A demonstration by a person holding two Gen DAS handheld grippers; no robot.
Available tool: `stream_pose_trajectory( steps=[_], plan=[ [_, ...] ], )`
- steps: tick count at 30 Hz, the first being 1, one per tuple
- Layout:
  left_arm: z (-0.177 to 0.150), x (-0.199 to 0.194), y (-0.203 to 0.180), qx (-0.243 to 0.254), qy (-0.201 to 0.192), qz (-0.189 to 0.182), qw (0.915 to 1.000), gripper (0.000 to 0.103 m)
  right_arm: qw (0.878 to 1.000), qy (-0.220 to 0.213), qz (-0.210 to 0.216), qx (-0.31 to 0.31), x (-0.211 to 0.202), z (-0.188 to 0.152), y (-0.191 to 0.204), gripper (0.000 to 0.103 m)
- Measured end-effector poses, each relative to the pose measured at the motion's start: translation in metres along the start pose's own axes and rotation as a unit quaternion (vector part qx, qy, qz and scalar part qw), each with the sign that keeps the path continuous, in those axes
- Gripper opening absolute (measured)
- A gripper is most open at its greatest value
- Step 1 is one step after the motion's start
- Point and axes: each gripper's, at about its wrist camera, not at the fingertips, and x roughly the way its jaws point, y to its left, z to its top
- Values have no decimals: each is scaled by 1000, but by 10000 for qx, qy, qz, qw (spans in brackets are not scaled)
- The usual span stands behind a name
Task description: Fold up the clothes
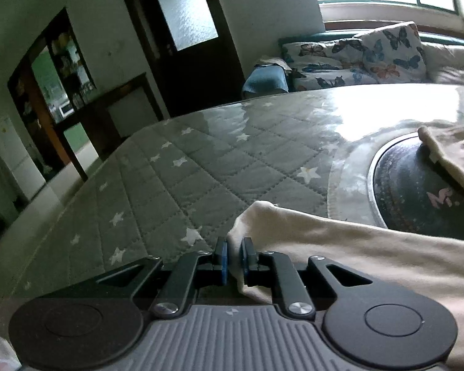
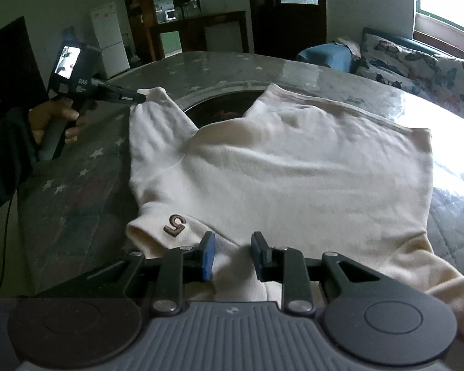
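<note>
A cream sweatshirt [image 2: 294, 170] lies spread on a table covered in grey quilted star cloth [image 2: 77, 185]. A brown patch [image 2: 175, 225] marks its near left edge. My right gripper [image 2: 233, 255] is at the near edge, and its blue pads pinch a ridge of the fabric that runs back between the fingers. My left gripper [image 1: 234, 258] is shut on the cuff of the sleeve [image 1: 324, 241]. In the right wrist view the left gripper [image 2: 139, 97] holds that sleeve [image 2: 157, 123] stretched out to the far left, with a hand [image 2: 52, 117] on its handle.
A dark round inset [image 1: 417, 191] sits in the tabletop, partly under the garment, and another cream sleeve [image 1: 454, 154] crosses it. Beyond the table are a sofa with butterfly cushions [image 2: 417, 61], a dark door [image 1: 185, 46] and a white fridge [image 2: 108, 37].
</note>
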Motion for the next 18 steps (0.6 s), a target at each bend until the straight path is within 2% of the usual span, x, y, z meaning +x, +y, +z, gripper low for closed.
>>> stream_pose_trajectory(
  steps=[2,5,9,16,18],
  plan=[
    [0,0,0,39,-1,16,10000,16,10000,-23,-1,48,-6,-3,-1,25],
    [2,1,6,-24,0,29,10000,28,9997,-151,-34,195,-21,-6,-6,26],
    [6,-5,17,-179,0,-35,9998,32,9979,-377,-234,468,-46,-12,-21,27],
    [14,-31,24,-257,-256,-117,9993,35,9862,-701,-1038,1083,-87,-26,-63,33],
    [19,-40,22,-280,-346,-200,9988,45,9802,-768,-1291,1287,-96,-31,-77,33]
  ],
)
